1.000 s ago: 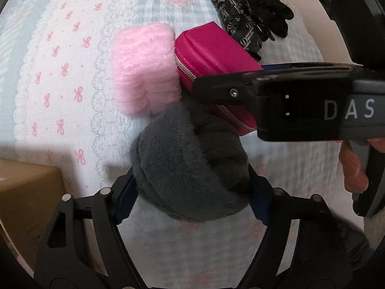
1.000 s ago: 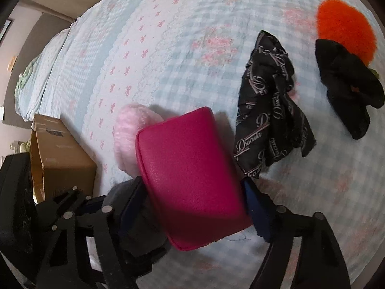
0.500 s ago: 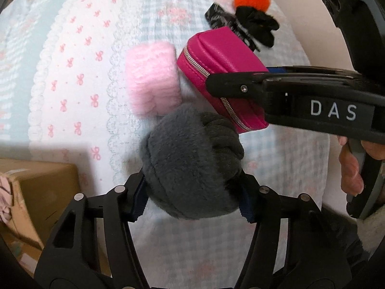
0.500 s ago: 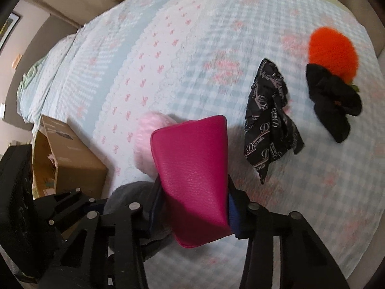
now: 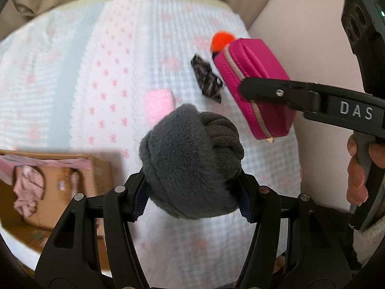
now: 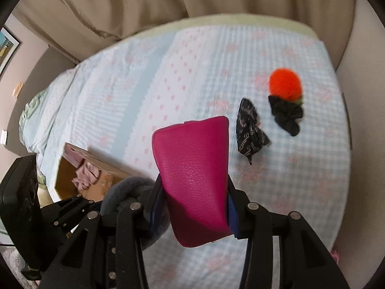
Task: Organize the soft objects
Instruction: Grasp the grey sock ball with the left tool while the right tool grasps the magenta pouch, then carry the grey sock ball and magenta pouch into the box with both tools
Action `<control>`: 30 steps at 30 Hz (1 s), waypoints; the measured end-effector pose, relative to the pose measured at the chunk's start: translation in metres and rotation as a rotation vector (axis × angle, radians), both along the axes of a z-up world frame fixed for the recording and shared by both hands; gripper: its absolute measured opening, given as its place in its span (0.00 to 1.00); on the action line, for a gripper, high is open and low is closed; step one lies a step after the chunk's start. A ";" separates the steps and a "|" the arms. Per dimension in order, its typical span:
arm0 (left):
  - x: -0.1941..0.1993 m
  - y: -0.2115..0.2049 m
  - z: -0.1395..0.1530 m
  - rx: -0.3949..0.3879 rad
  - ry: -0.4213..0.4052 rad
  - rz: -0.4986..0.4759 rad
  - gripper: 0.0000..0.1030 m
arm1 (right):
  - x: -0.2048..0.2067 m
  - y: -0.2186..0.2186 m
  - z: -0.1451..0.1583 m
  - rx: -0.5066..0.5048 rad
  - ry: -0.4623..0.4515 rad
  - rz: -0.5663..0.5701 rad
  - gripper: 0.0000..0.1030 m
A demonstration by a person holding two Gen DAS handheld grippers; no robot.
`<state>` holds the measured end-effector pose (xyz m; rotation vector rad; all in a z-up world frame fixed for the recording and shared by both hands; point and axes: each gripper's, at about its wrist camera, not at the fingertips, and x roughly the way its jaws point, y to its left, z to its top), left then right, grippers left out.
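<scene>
My left gripper [image 5: 192, 202] is shut on a grey plush bundle [image 5: 190, 163] and holds it well above the bed; the bundle also shows in the right wrist view [image 6: 127, 192]. My right gripper [image 6: 192, 219] is shut on a magenta zip pouch [image 6: 195, 173], lifted off the bed; it shows in the left wrist view [image 5: 252, 84] at upper right. On the bed lie a pink fluffy item [image 5: 158, 104], a black printed cloth [image 6: 250, 132], a black scrunchie [image 6: 287, 115] and an orange pompom [image 6: 285, 84].
An open cardboard box [image 5: 55, 187] with pink clothes inside stands beside the bed at lower left; it also shows in the right wrist view [image 6: 84, 175]. The bedspread [image 6: 168, 77] is pale blue with pink bows. Beige curtains [image 6: 144, 2] hang behind the bed.
Both grippers have risen and pulled back from the bed with their loads. The bed items look smaller, and the box's open top has come into view.
</scene>
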<state>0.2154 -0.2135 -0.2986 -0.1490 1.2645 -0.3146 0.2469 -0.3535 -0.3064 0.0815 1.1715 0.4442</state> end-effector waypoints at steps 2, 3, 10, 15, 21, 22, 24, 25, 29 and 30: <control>-0.007 0.004 0.017 0.004 -0.030 0.002 0.56 | -0.012 0.002 0.021 0.006 -0.026 -0.018 0.40; -0.013 0.010 0.031 0.007 -0.052 0.003 0.56 | -0.018 0.002 0.030 0.009 -0.037 -0.026 0.40; -0.038 0.034 0.094 0.010 -0.151 0.008 0.56 | -0.068 0.013 0.094 0.002 -0.128 -0.106 0.40; -0.060 0.062 0.132 0.003 -0.210 0.010 0.56 | -0.107 0.037 0.123 -0.016 -0.169 -0.153 0.40; -0.085 0.123 0.162 0.003 -0.256 0.008 0.56 | -0.150 0.092 0.139 0.006 -0.195 -0.196 0.40; -0.090 0.137 0.165 0.002 -0.258 0.008 0.56 | -0.156 0.105 0.139 0.011 -0.195 -0.205 0.40; -0.098 0.163 0.172 0.007 -0.260 0.012 0.56 | -0.165 0.126 0.140 0.029 -0.196 -0.217 0.40; -0.100 0.177 0.174 0.009 -0.265 0.015 0.56 | -0.168 0.139 0.139 0.039 -0.192 -0.221 0.40; -0.106 0.230 0.176 0.030 -0.263 0.024 0.56 | -0.172 0.186 0.132 0.048 -0.170 -0.226 0.40; -0.106 0.246 0.173 0.034 -0.257 0.025 0.56 | -0.172 0.195 0.130 0.047 -0.170 -0.228 0.40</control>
